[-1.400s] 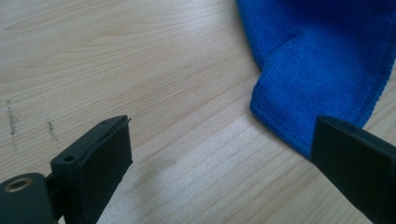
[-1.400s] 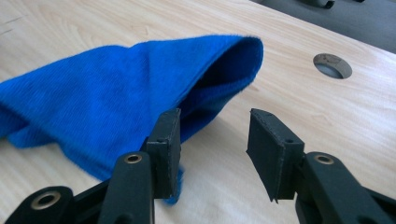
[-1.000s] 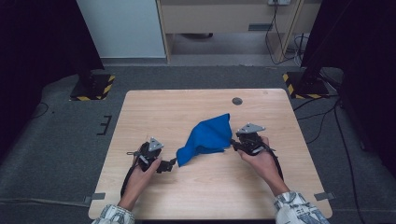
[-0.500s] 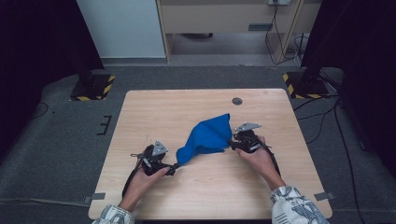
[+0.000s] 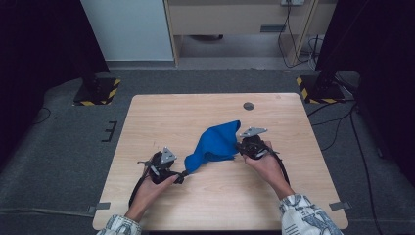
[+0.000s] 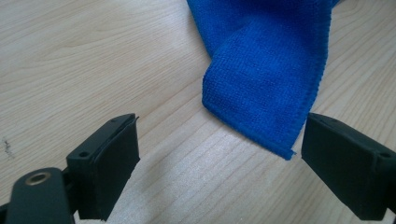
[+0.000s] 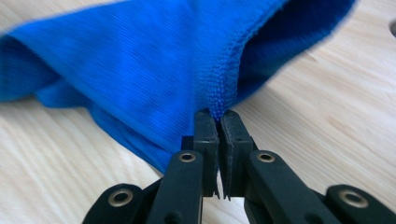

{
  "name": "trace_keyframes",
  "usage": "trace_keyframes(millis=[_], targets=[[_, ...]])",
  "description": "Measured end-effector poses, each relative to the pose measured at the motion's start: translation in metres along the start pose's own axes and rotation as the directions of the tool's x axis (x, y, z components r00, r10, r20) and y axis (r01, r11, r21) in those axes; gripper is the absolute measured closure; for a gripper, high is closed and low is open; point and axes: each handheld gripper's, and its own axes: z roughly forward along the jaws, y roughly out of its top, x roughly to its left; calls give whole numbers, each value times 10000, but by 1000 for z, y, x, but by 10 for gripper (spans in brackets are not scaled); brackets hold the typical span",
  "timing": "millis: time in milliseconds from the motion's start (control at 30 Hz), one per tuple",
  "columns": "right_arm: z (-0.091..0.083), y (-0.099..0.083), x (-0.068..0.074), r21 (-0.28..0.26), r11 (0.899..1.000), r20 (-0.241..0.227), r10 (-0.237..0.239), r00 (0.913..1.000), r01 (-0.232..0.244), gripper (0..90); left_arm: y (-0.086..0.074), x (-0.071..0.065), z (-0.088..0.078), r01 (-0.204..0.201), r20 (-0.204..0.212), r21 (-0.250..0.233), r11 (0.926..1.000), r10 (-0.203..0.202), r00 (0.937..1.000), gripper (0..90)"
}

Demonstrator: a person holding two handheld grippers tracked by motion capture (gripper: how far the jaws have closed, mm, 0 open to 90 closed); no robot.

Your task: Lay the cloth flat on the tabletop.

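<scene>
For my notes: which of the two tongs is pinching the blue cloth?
The right tongs, shut on the blue cloth hem; the left tongs stand open.

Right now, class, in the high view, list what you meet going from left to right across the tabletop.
left gripper → blue cloth → right gripper → table edge

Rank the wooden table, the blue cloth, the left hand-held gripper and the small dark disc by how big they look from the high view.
1. wooden table, by far the largest.
2. blue cloth.
3. left hand-held gripper, clearly smaller than the cloth.
4. small dark disc near the table's far edge, the smallest.
</scene>
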Motion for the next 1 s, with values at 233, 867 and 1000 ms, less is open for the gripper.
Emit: trace_keyframes(millis=[233, 867, 1000], targets=[[13, 24, 27, -108, 9995, -429, -285, 9987, 280, 862, 0, 0, 2, -17, -17, 83, 10000, 17, 10000, 109], [66, 67, 48, 87, 9999, -276, -78, 9996, 81, 850, 3, -12, 11, -290, 301, 142, 9995, 286, 9991, 109], [68, 73, 49, 29, 10000, -224, -76, 9997, 77, 849, 4, -16, 15, -427, 307, 171, 9989, 421, 9986, 119]])
